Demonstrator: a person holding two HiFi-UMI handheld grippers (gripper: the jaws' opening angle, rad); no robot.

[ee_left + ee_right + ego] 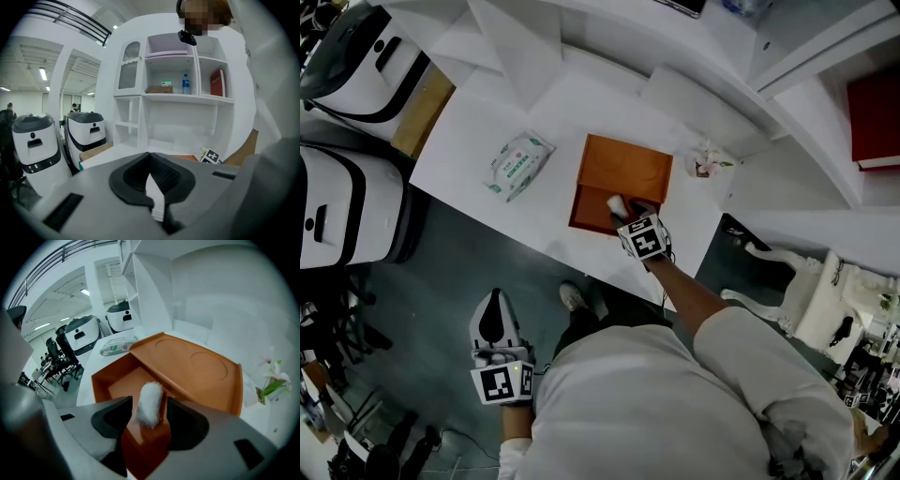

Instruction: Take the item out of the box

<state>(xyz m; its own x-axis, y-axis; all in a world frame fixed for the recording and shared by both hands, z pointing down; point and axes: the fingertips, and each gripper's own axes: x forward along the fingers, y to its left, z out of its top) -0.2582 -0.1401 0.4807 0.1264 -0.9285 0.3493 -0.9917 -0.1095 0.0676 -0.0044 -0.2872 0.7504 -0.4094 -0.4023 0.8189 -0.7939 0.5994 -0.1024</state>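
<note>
An orange box (592, 214) stands open on the white table (469, 141), its lid (626, 167) tipped back. A white fluffy roll (616, 203) sits at the box's near wall. My right gripper (625, 210) reaches down to it. In the right gripper view the roll (151, 404) stands between the two dark pads (115, 420), which touch it on both sides, with the box (115, 378) and lid (192, 366) beyond. My right gripper (150, 417) is shut on the roll. My left gripper (495, 323) hangs low over the floor, away from the table, with its jaws (150, 161) shut on nothing.
A pack of wet wipes (518, 164) lies left of the box. A small flower sprig (708, 161) stands to its right. White-and-black machines (347, 56) crowd the table's left end. White shelves hold a red book (874, 117), and a white chair (797, 281) stands at the right.
</note>
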